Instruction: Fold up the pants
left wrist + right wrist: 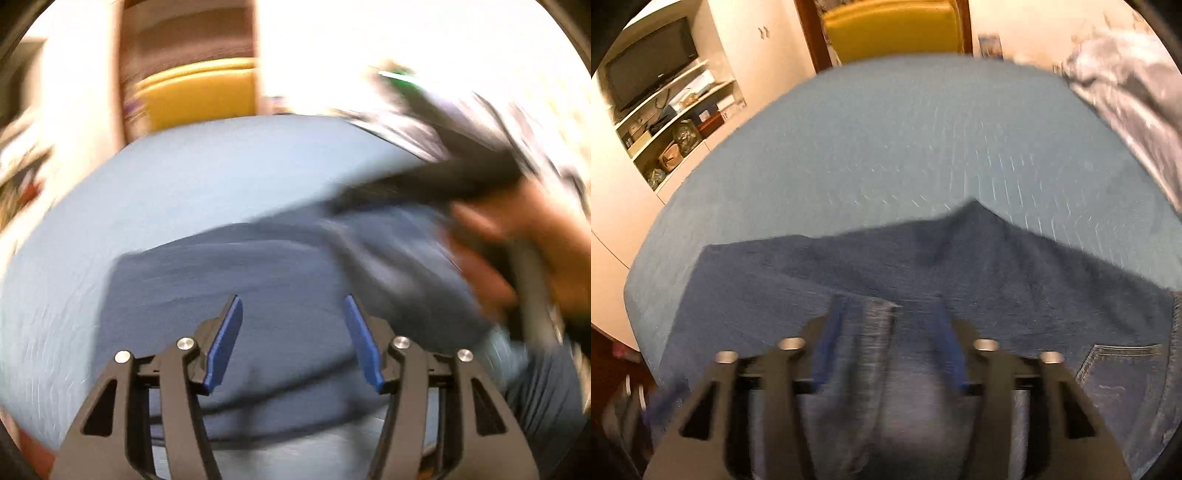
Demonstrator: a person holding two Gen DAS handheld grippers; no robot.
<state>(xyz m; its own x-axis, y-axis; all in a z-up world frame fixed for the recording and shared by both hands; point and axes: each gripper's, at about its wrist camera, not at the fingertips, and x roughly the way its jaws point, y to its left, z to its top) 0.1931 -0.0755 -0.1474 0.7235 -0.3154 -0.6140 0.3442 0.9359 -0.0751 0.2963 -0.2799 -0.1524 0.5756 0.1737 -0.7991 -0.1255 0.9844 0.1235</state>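
Two pairs of blue-padded jaws, both released, above creased denim pants [923, 266] on ribbed blue cloth [886, 140].

Dark blue pants [960, 266], light-blue cloth [886, 140]

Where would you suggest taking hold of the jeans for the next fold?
Probably the far left corner of the jeans, coming from the left edge: it lies flat and clear on the blue cover. A raised peak is an alternative, from above.
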